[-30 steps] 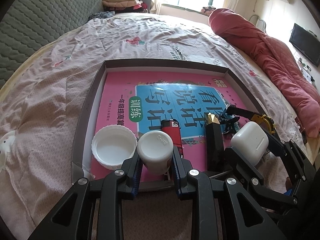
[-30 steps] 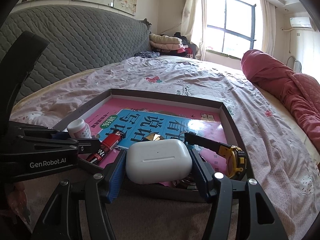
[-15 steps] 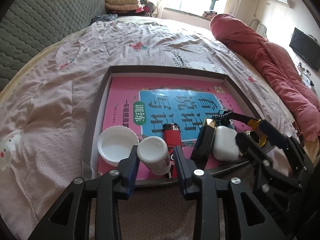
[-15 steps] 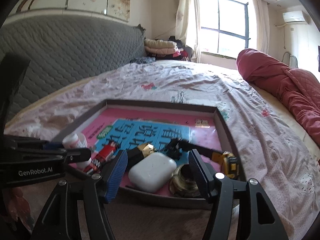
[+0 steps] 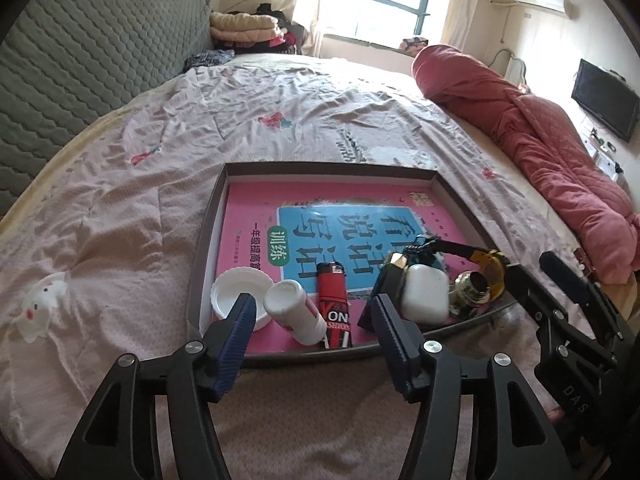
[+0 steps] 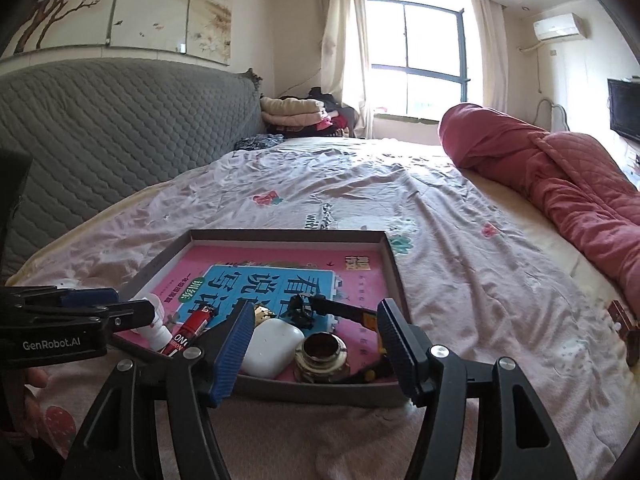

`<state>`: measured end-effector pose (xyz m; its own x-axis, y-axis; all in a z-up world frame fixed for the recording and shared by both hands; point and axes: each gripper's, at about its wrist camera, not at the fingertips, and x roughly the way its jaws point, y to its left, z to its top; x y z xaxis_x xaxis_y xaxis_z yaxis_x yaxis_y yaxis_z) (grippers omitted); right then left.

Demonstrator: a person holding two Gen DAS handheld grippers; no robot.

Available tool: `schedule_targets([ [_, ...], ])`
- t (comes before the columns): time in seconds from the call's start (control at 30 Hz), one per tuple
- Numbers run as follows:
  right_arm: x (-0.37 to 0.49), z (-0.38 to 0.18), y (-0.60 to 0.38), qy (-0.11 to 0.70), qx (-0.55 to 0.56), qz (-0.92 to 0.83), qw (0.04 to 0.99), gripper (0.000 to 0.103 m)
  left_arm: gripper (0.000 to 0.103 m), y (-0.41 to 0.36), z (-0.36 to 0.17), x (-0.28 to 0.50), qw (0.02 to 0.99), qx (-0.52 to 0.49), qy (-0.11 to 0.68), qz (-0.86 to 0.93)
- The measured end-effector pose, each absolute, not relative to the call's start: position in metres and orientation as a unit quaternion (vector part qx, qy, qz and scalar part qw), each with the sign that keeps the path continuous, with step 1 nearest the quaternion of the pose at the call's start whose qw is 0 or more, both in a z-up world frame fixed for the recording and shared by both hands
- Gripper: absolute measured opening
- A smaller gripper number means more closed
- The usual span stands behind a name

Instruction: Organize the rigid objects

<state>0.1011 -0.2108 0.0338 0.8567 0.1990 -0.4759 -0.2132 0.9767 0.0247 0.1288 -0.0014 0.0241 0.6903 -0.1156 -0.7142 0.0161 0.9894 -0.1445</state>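
Along the near edge of the shallow tray [image 5: 208, 216], a white cap [image 5: 236, 294] lies open side up beside a tipped white bottle [image 5: 294, 312] and a red lighter [image 5: 332, 308]. Further right sit a black-and-gold case [image 5: 384, 292], a white earbud case [image 5: 424, 294] and a brass ring [image 5: 472, 286].

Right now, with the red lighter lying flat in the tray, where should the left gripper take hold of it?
Probably across the red lighter's narrow body at mid-length, coming down from above. It lies flat and lengthwise; the white bottle touches its left side, so seat that finger carefully. The left gripper is open.

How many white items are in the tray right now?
3: the white lid nearest the tray's left wall, the white bottle lying beside it, and the white earbud case further right. Smaller ones may be hidden.
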Motion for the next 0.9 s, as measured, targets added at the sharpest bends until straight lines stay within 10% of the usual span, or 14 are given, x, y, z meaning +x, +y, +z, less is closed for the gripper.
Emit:
schedule_targets([
  [0.9, 0.031, 0.054, -0.192, 0.272, -0.026, 0.094, 0.957, 0.063, 0.077, 0.008, 0.055, 0.058, 0.922, -0.048, 0.383, -0.007],
])
